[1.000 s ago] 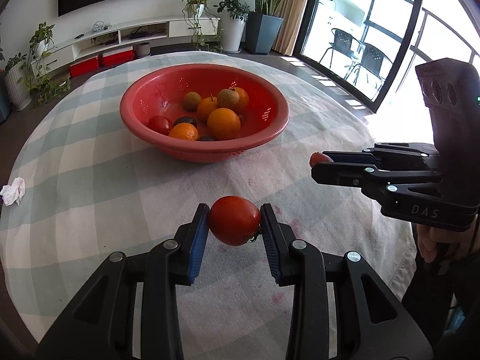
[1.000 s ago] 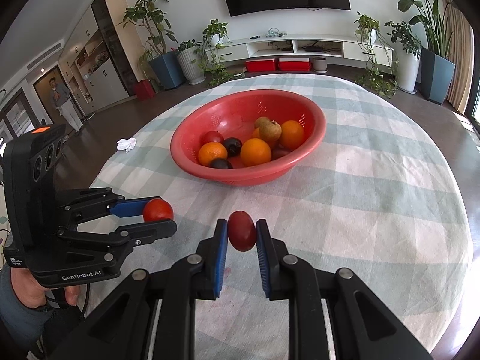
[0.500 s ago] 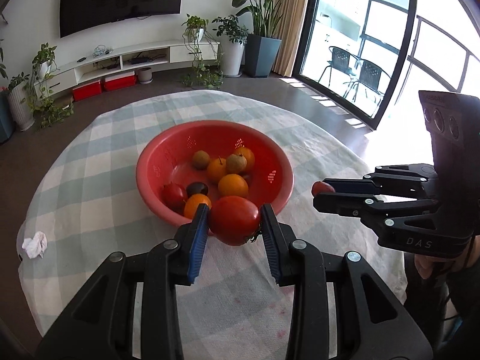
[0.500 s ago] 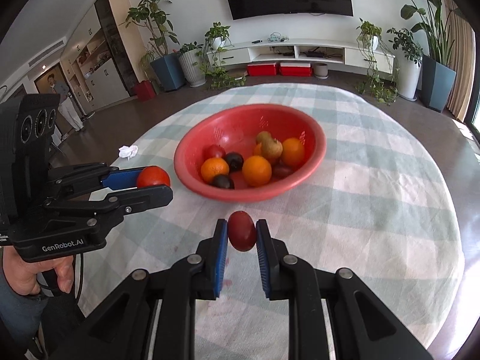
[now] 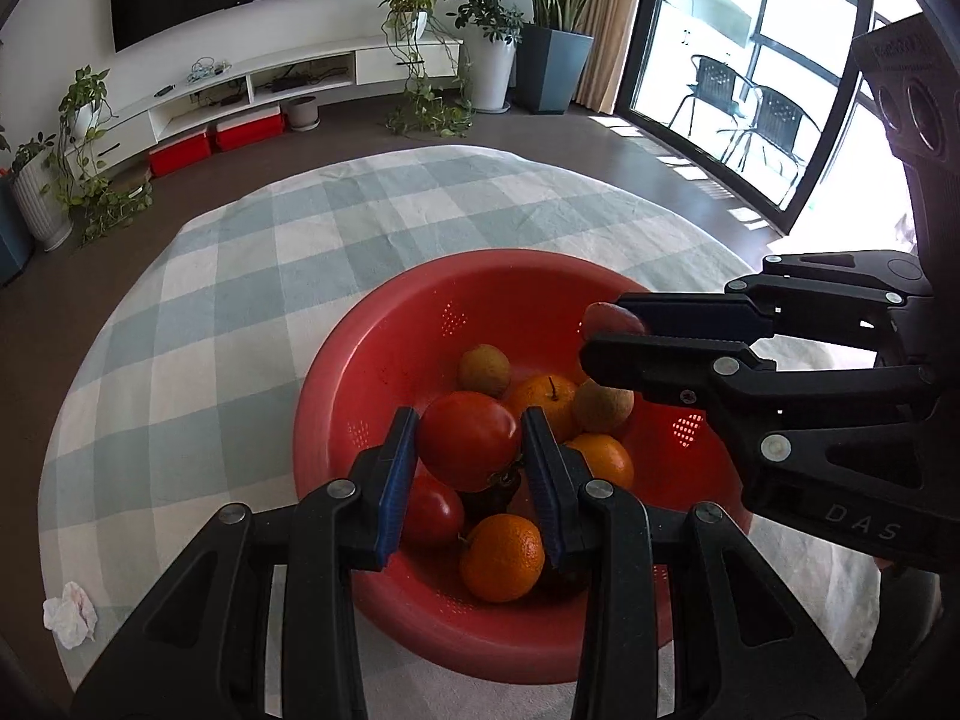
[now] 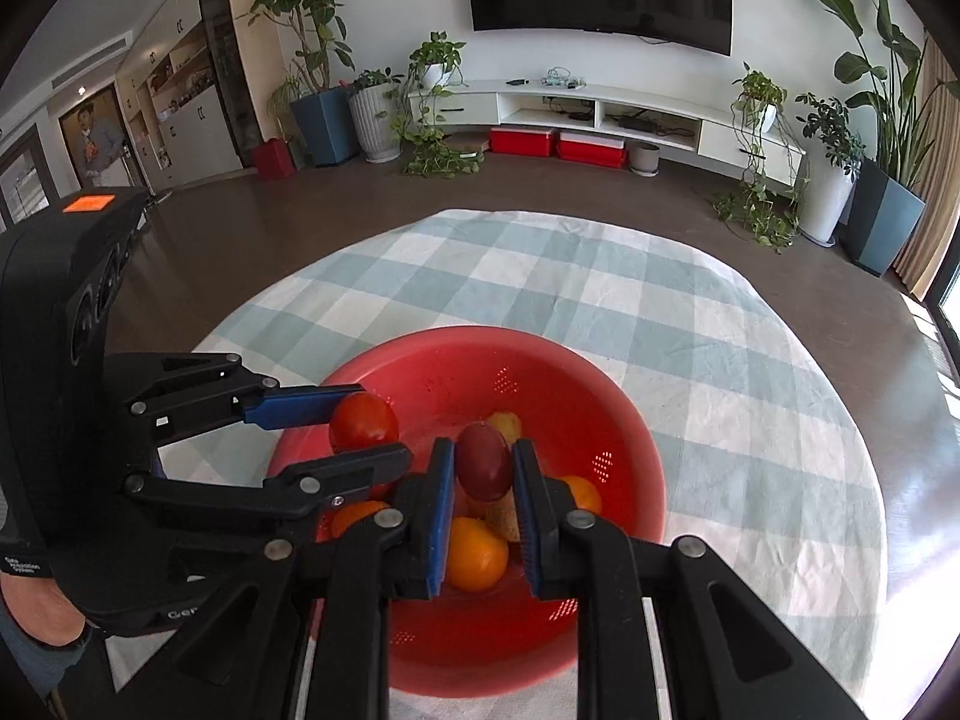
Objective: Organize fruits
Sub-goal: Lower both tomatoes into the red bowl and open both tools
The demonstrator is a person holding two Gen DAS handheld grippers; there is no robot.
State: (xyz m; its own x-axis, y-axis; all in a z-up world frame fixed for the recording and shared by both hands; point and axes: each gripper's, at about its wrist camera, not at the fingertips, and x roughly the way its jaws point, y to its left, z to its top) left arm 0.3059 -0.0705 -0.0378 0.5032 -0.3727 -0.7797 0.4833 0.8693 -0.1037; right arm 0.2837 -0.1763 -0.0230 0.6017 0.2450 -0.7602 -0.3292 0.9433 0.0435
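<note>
A red colander bowl (image 5: 384, 360) sits on the checked tablecloth and holds several oranges, brown fruits and a tomato (image 5: 431, 510). My left gripper (image 5: 469, 441) is shut on a red tomato (image 5: 468, 441) and hovers over the bowl's near side. My right gripper (image 6: 483, 461) is shut on a dark red oval fruit (image 6: 483, 461), also above the bowl (image 6: 600, 414). In the left wrist view the right gripper (image 5: 606, 330) reaches in from the right with that fruit (image 5: 606, 319). In the right wrist view the left gripper (image 6: 360, 426) holds its tomato (image 6: 363, 423) at the left.
A round table with a green and white checked cloth (image 5: 252, 276) carries the bowl. A crumpled white tissue (image 5: 69, 613) lies near the table's left edge. Beyond the table are a TV shelf, potted plants and glass doors.
Both grippers have risen and moved forward from over the near tablecloth to above the bowl, each keeping its fruit. The two grippers have come closer together.
</note>
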